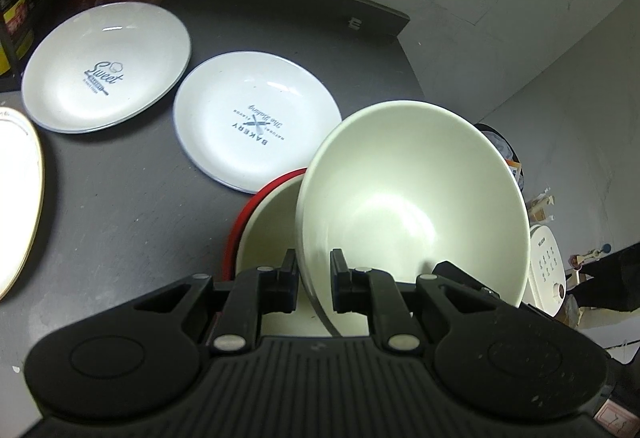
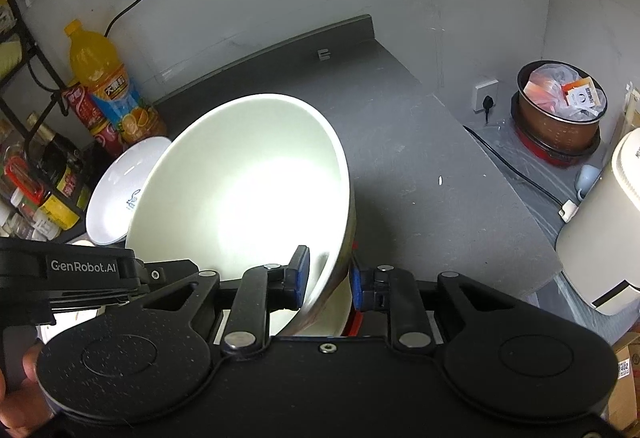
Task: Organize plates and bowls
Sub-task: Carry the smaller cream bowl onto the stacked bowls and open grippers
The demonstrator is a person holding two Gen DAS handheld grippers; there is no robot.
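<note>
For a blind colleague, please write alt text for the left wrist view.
The left gripper holds a tilted cream bowl by its rim, above a red-edged bowl on a dark counter. Two printed white plates lie behind it.

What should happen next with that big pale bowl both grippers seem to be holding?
Probably lower the tilted cream bowl until it nests level in the red-rimmed bowl beneath it. The left gripper and right gripper each pinch its rim, it hangs at an angle over the lower bowl, and the two plates lie clear.
</note>
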